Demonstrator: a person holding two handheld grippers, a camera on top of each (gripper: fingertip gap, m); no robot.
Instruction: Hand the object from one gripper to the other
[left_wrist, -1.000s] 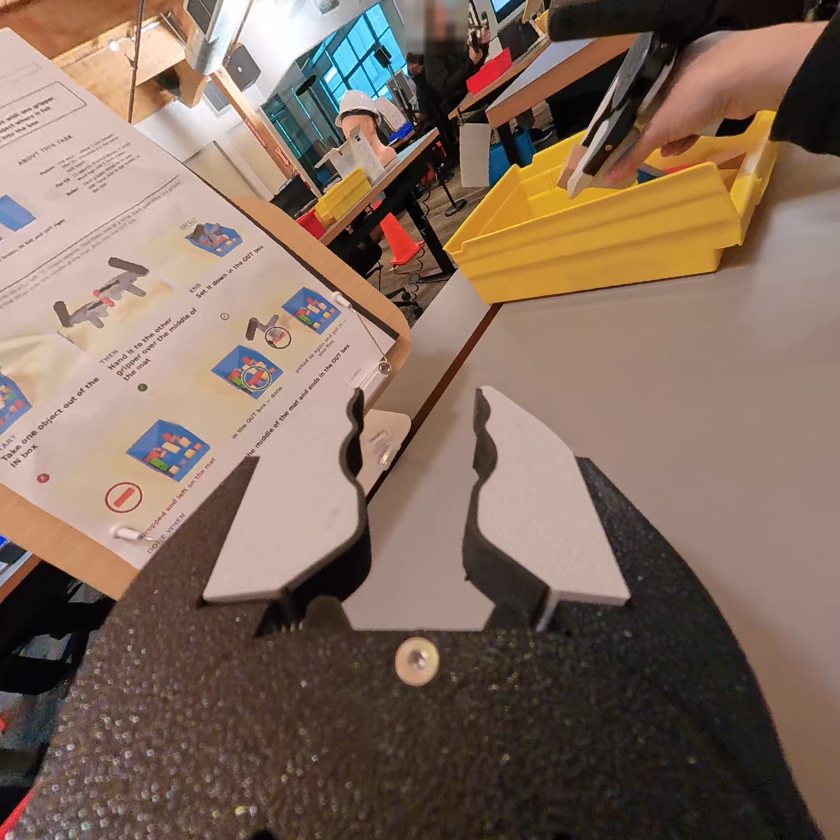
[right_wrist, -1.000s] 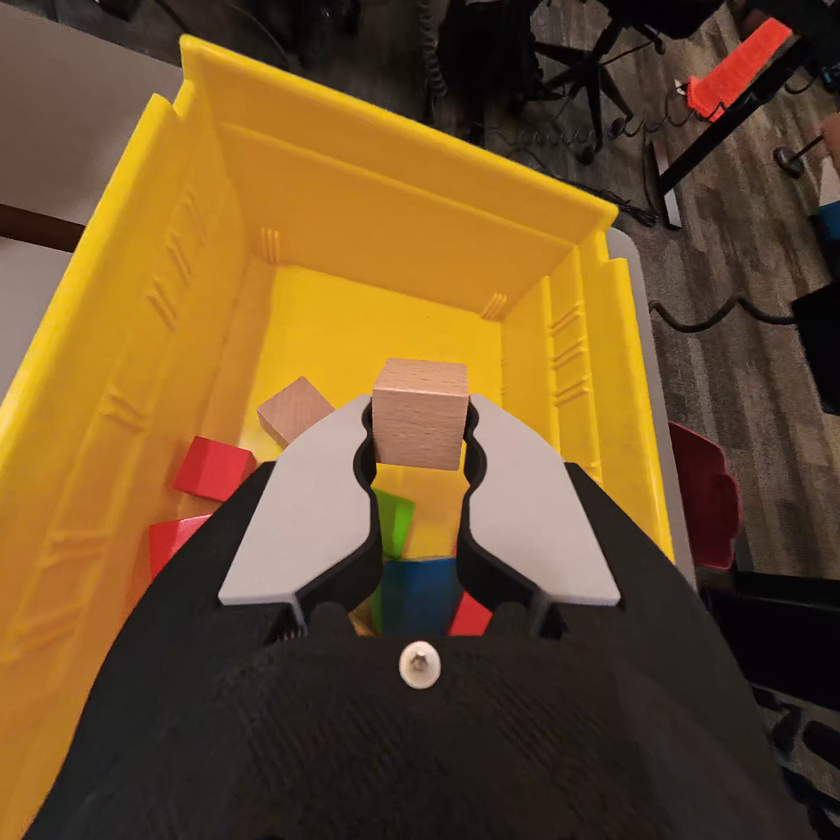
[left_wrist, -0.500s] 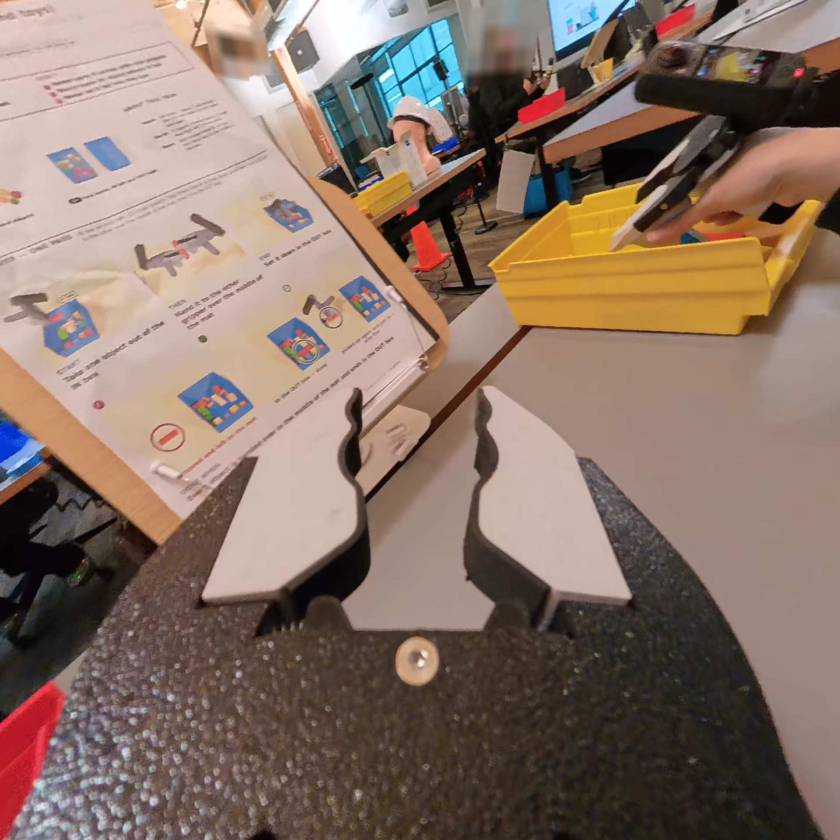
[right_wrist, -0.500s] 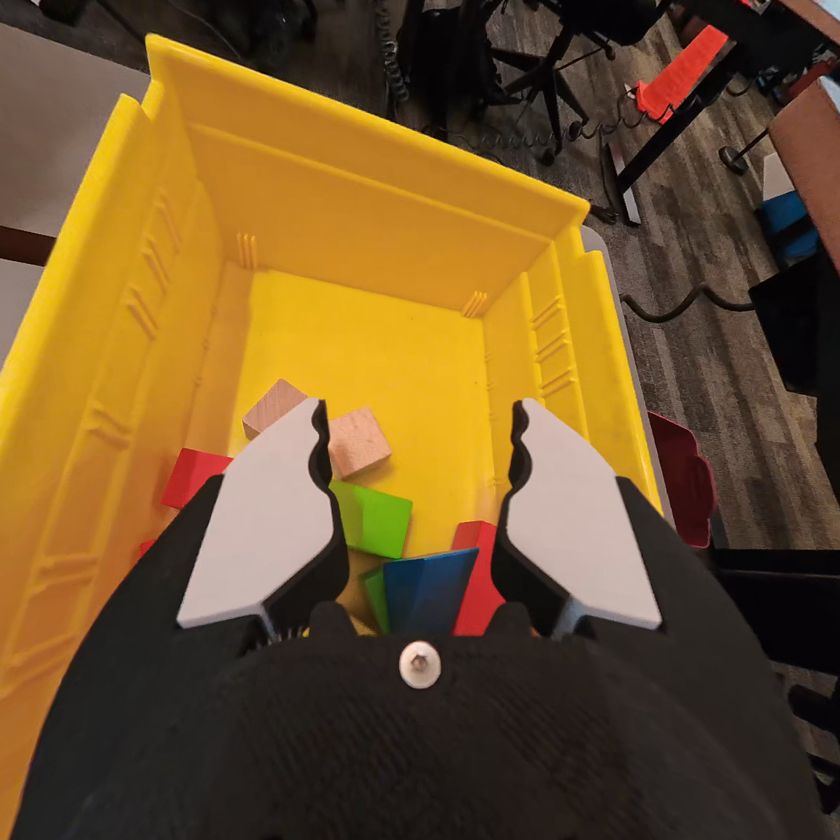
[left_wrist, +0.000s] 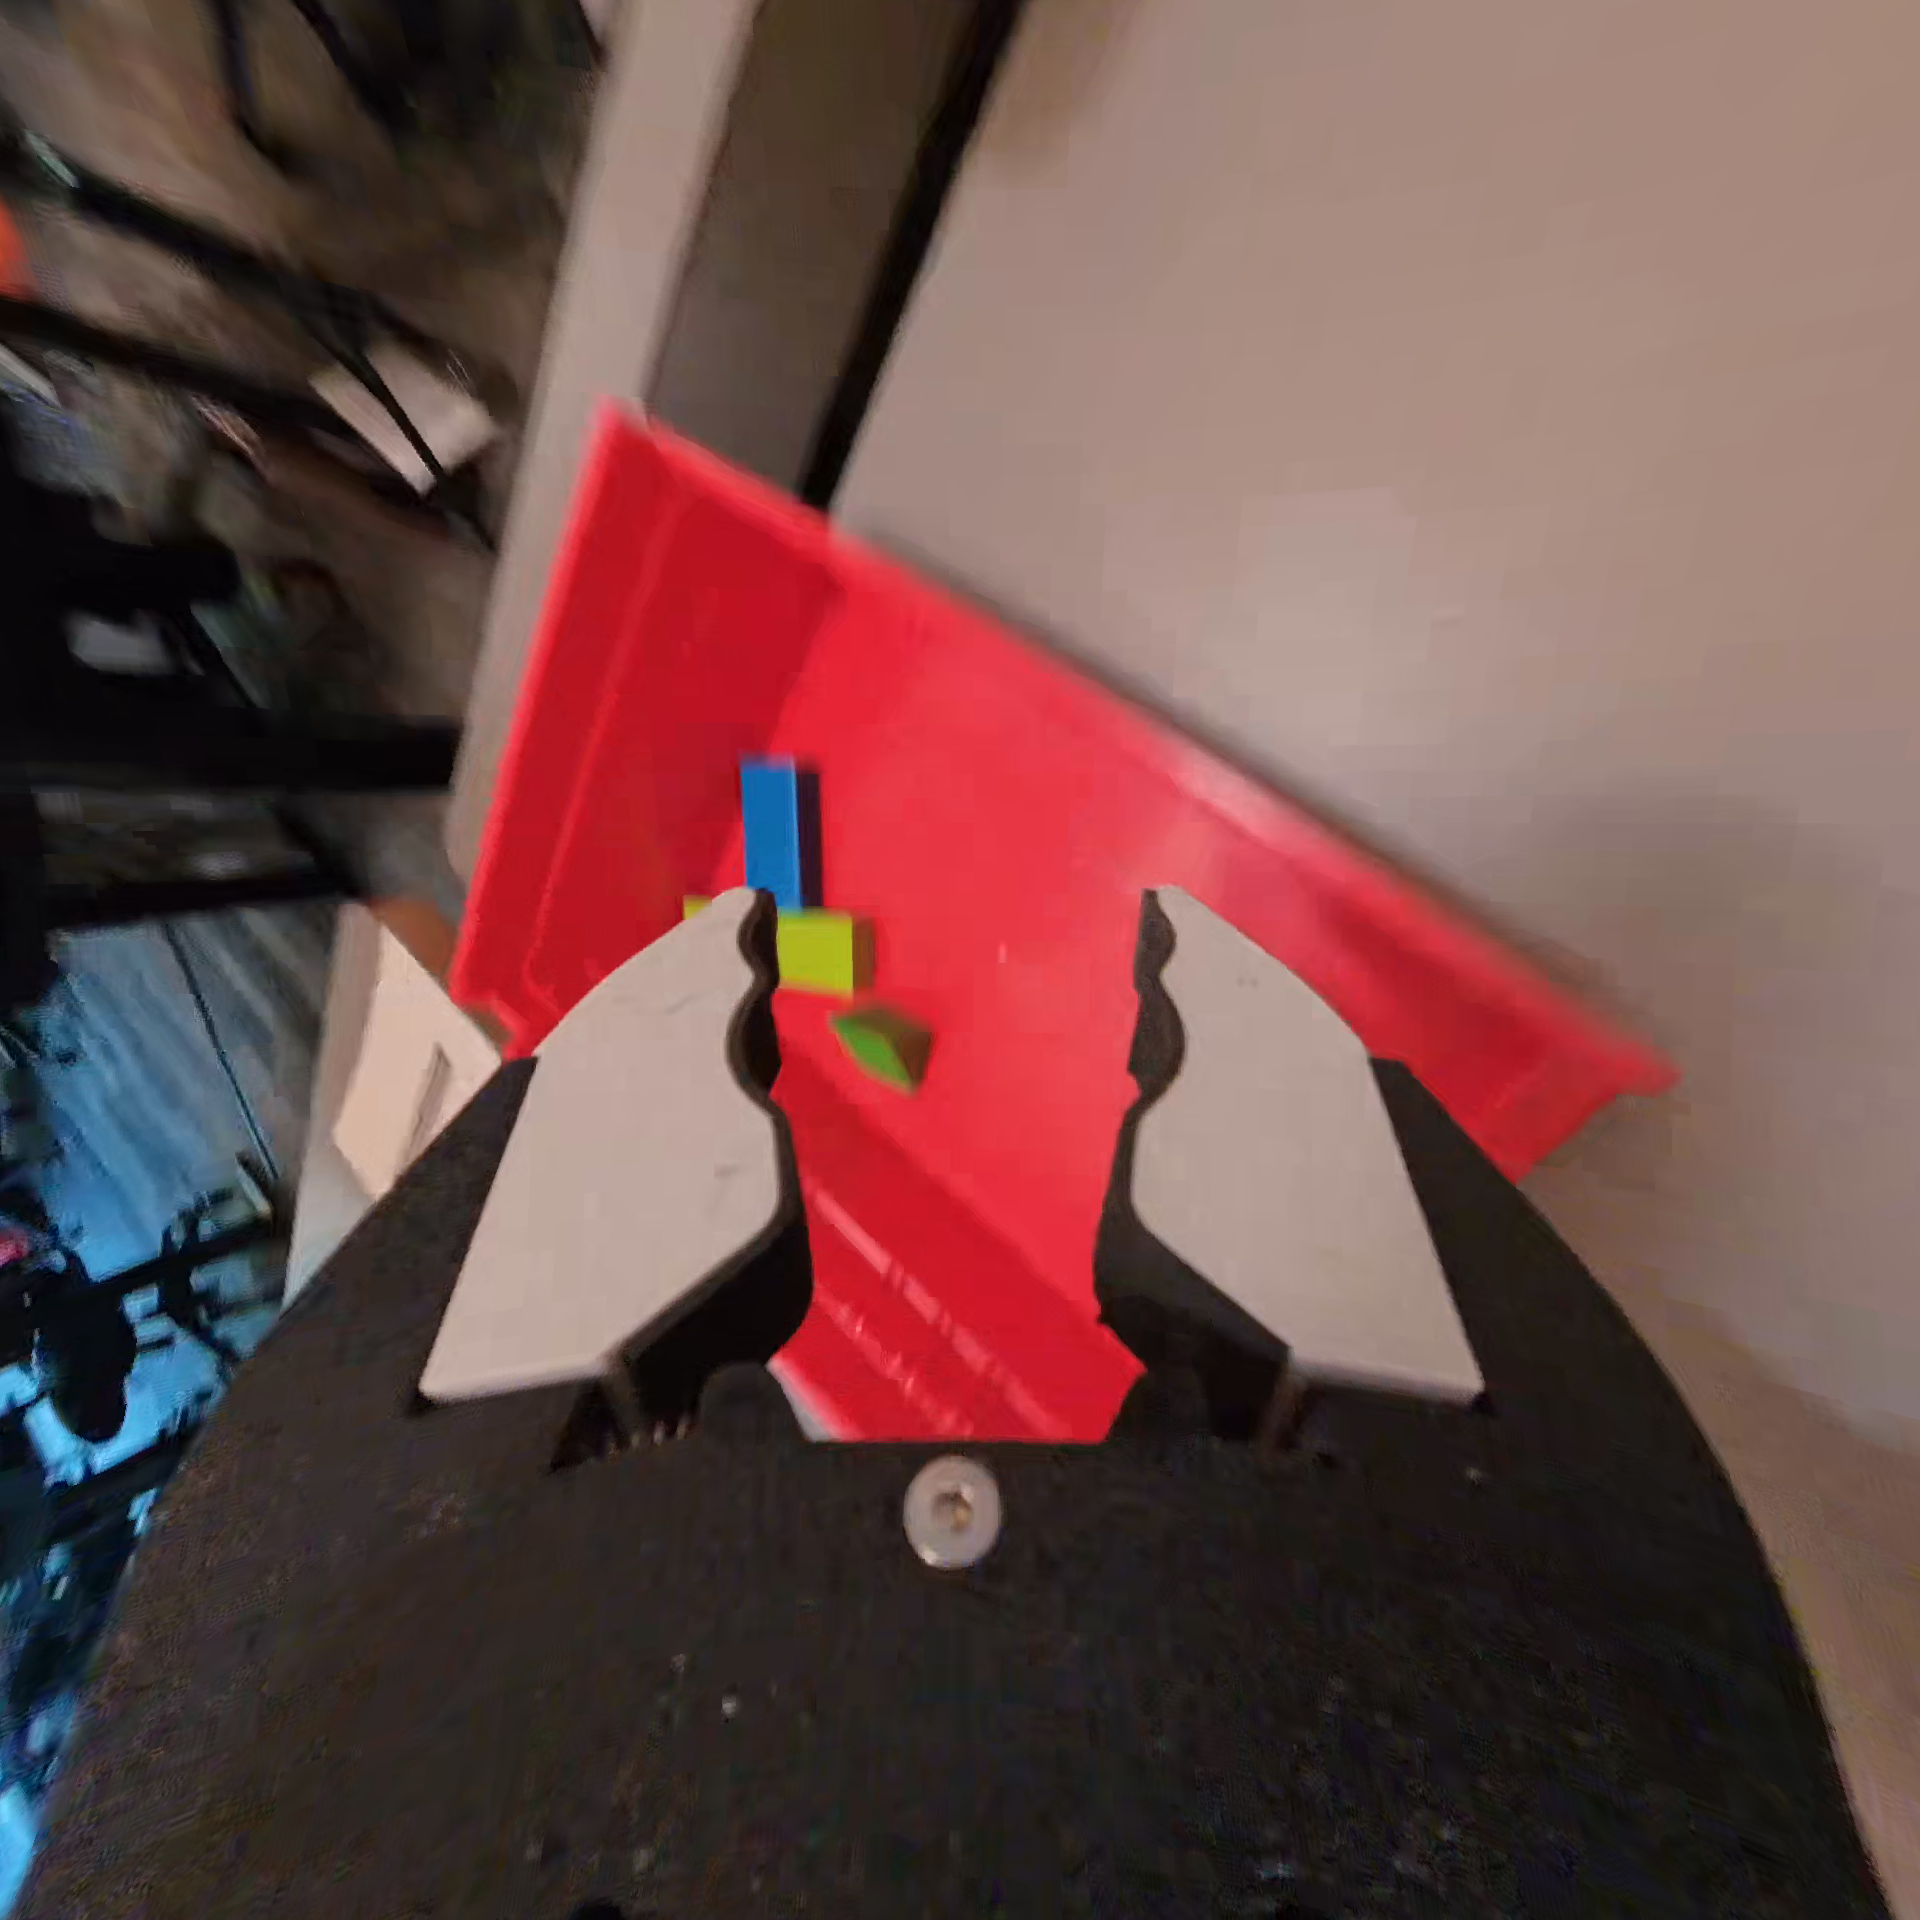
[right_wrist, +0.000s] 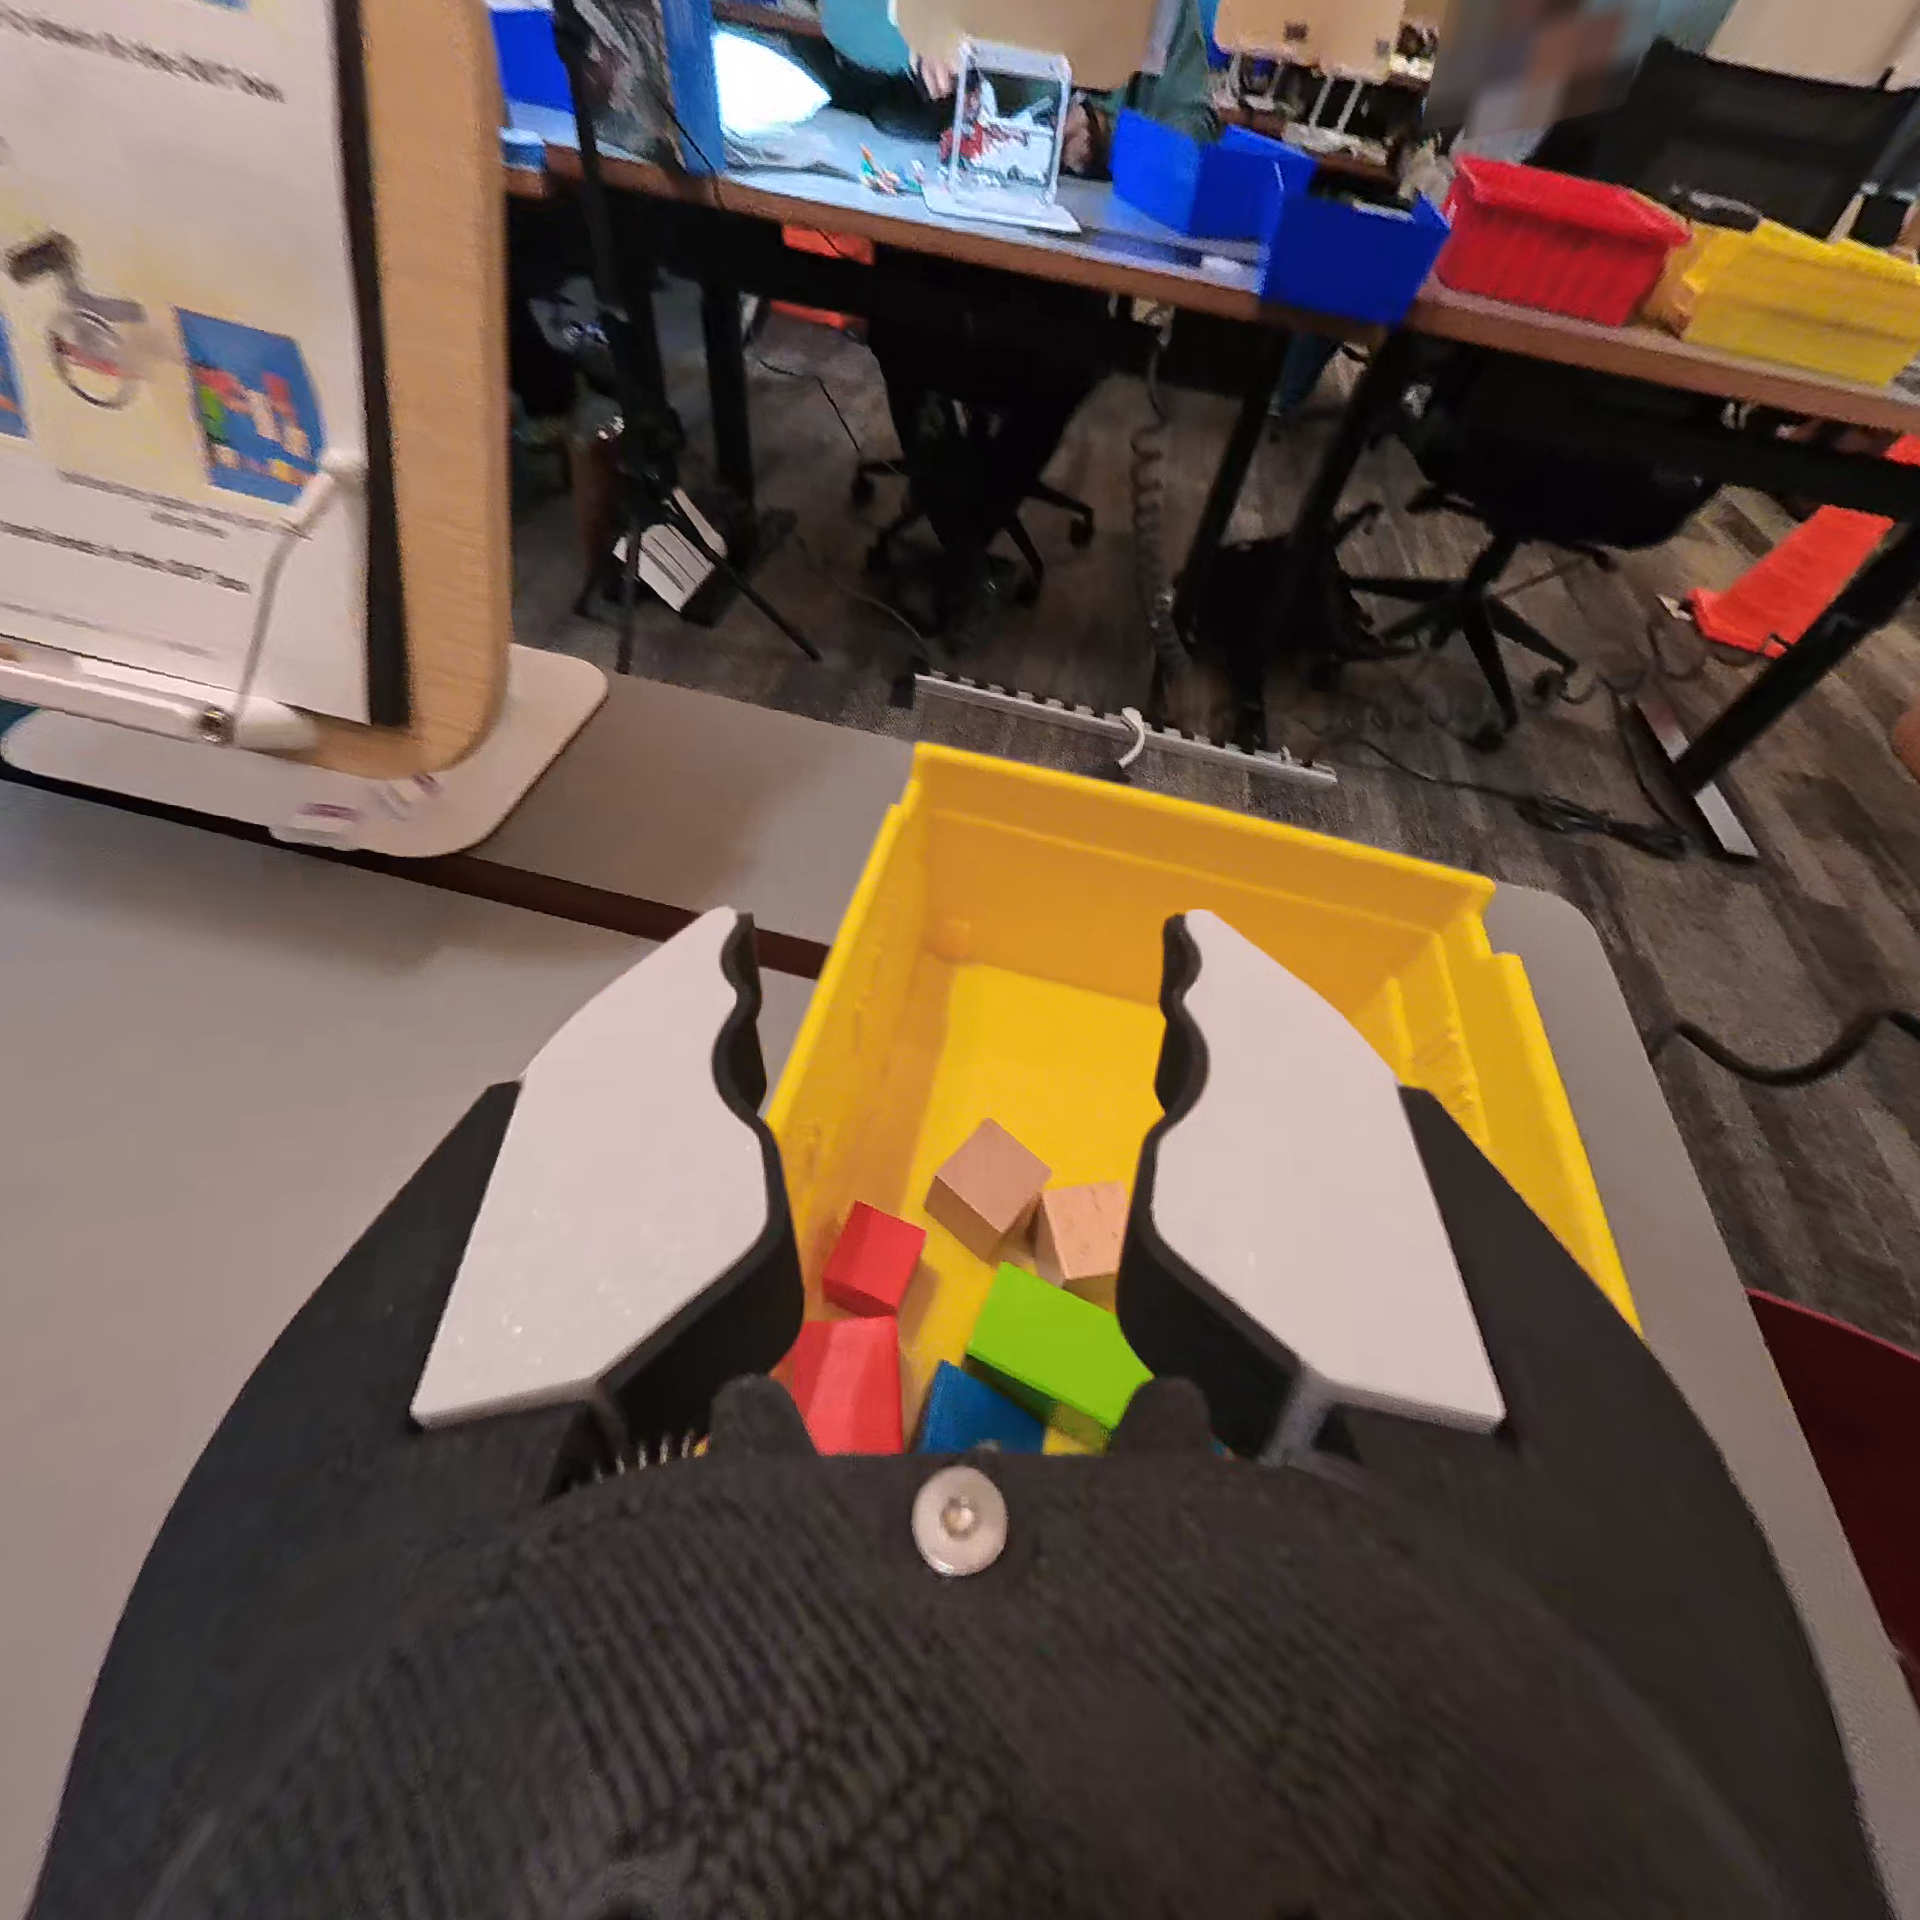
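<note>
Left gripper (left_wrist: 956, 914) is hovering over a red bin (left_wrist: 1039, 790), fingers spread and gripping nothing; three blocks are lying inside: one blue (left_wrist: 771, 831), one yellow (left_wrist: 821, 951), one green (left_wrist: 881, 1047). Right gripper (right_wrist: 961, 935) is hanging over a yellow bin (right_wrist: 1195, 883) on the bench (right_wrist: 260, 1039), fingers released; two plain wooden, two red, one green, one blue block are sitting inside. An instruction sheet (right_wrist: 156, 312), blurred, is standing alongside

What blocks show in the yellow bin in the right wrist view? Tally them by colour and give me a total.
Yellow bin, blocks in view:
Plain wood blocks: 2
Red blocks: 2
Green block: 1
Blue block: 1
Total: 6
More may lie hidden at the near end of the bin.
</note>
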